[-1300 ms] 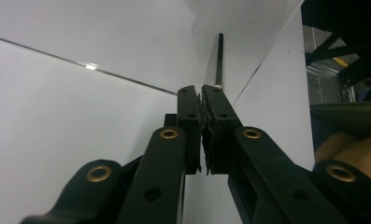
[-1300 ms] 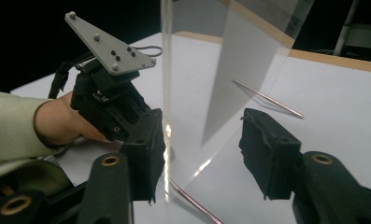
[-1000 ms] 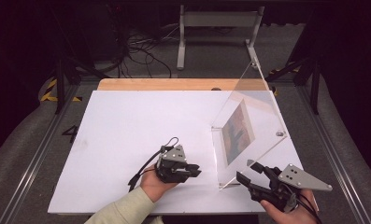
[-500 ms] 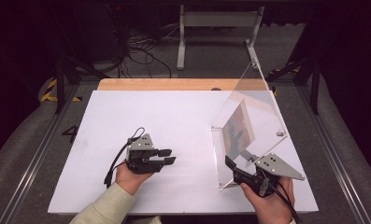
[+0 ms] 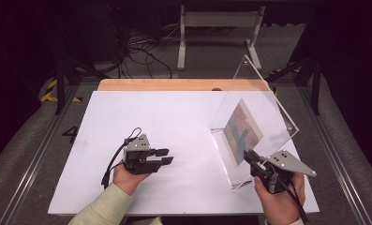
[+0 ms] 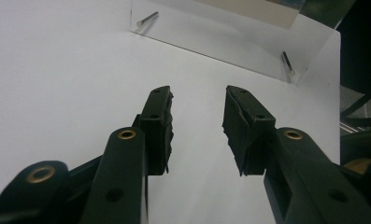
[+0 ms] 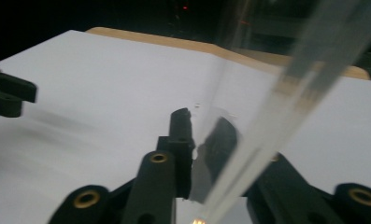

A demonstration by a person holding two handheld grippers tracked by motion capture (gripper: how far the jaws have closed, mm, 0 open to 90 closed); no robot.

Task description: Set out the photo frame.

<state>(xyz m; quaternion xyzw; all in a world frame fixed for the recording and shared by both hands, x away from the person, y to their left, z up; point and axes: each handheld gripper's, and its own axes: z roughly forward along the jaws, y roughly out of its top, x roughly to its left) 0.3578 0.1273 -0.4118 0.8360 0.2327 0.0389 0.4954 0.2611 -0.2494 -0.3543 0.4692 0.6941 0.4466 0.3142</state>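
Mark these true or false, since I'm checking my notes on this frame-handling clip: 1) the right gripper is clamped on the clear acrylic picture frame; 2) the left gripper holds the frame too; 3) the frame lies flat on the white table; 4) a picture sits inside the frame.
1) True: the right gripper, whose jaws have just been closing, has its pads on either side of the clear acrylic picture frame at its near lower edge.
2) False: the left gripper has nothing between its jaws and is apart from the frame.
3) False: it is tilted up on edge over the white table.
4) True: a colourful picture shows inside it.
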